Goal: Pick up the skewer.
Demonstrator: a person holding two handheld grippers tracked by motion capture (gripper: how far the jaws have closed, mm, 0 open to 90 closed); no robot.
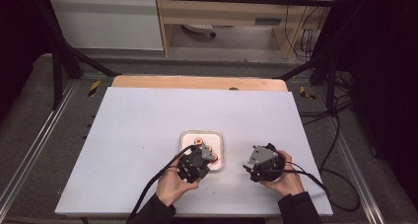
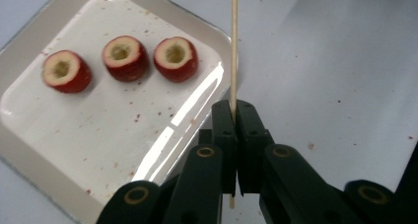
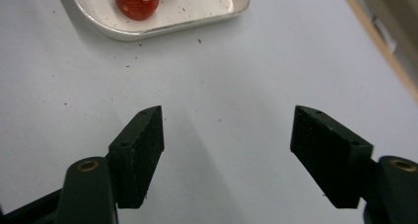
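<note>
A white tray (image 2: 29, 150) holds three cored red fruit pieces (image 2: 124, 57) in a row. My left gripper (image 2: 235, 110) hovers over the tray's edge, shut on a thin wooden skewer (image 2: 234, 41) that points straight ahead. In the high view the left gripper (image 1: 199, 152) sits over the tray (image 1: 217, 135). My right gripper (image 3: 226, 130) stands open above bare table with nothing between its jaws, to the right of the tray (image 3: 167, 21); one fruit piece (image 3: 136, 0) lies at that tray's near rim. The right gripper (image 1: 251, 167) is held in a hand.
The tray rests on a white table top (image 1: 148, 120) with a wooden strip (image 1: 197, 82) along the far edge. Small red specks dot the tray and table. Cables (image 1: 335, 184) trail off the right side. Metal frame rails (image 1: 29, 150) flank the table.
</note>
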